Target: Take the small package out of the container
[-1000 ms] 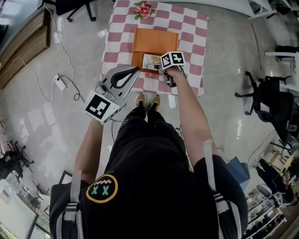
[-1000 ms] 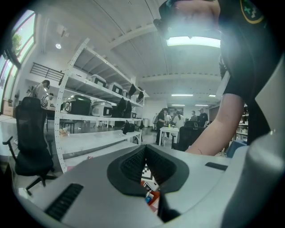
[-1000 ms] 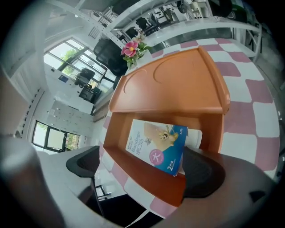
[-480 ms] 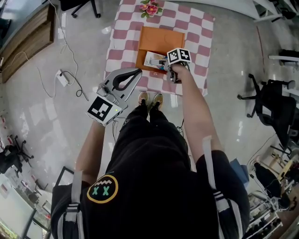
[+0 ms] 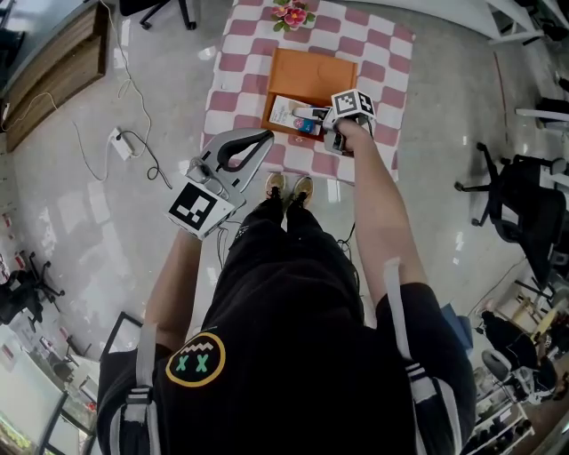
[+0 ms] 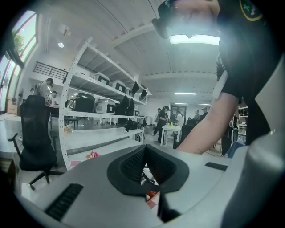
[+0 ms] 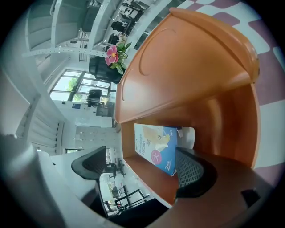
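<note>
An orange container (image 5: 311, 75) lies with its lid open on a checked tablecloth (image 5: 391, 53). Inside it lies a small white and blue package (image 7: 155, 146), seen also in the head view as the package (image 5: 286, 109). My right gripper (image 7: 142, 168) reaches over the container's near edge and its jaws are closing. One pad (image 7: 193, 171) is inside beside the package, the other pad (image 7: 91, 162) is outside the container wall. Neither pad presses on the package. My left gripper (image 5: 256, 139) hangs shut and empty off the table's near left side.
Pink flowers (image 5: 292, 13) sit at the table's far end. A white power strip and cable (image 5: 120, 142) lie on the floor at left. Office chairs (image 5: 524, 209) stand at right. The person's shoes (image 5: 289, 187) are at the table's near edge.
The right gripper has stayed at the container's near edge, nudged slightly right. The left gripper has kept its place and stayed shut.
</note>
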{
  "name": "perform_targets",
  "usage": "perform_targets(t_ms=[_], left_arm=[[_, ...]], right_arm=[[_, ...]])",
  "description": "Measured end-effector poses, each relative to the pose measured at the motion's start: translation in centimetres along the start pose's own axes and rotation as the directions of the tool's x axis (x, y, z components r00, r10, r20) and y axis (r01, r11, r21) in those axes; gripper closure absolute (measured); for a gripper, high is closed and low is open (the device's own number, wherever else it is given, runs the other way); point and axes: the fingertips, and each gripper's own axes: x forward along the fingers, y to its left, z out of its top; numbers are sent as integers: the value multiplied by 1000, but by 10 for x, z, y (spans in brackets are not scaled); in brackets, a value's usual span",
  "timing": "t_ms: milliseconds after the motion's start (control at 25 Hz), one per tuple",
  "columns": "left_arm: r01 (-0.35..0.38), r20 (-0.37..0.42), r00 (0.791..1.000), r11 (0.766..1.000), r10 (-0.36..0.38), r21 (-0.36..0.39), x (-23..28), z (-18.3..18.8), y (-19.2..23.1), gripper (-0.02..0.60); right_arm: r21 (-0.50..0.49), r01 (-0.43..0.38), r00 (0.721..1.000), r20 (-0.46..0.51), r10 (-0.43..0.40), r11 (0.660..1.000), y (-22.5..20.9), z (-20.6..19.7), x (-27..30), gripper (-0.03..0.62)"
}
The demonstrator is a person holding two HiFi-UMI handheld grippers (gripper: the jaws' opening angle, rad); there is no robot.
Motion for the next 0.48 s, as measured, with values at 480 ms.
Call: perform_targets(t_ms=[480], left_arm=[[29, 6, 1000, 999, -29, 27, 7, -3, -7, 565]], right_arm=[[-11, 39, 999, -33, -39, 999, 3, -4, -12, 86]])
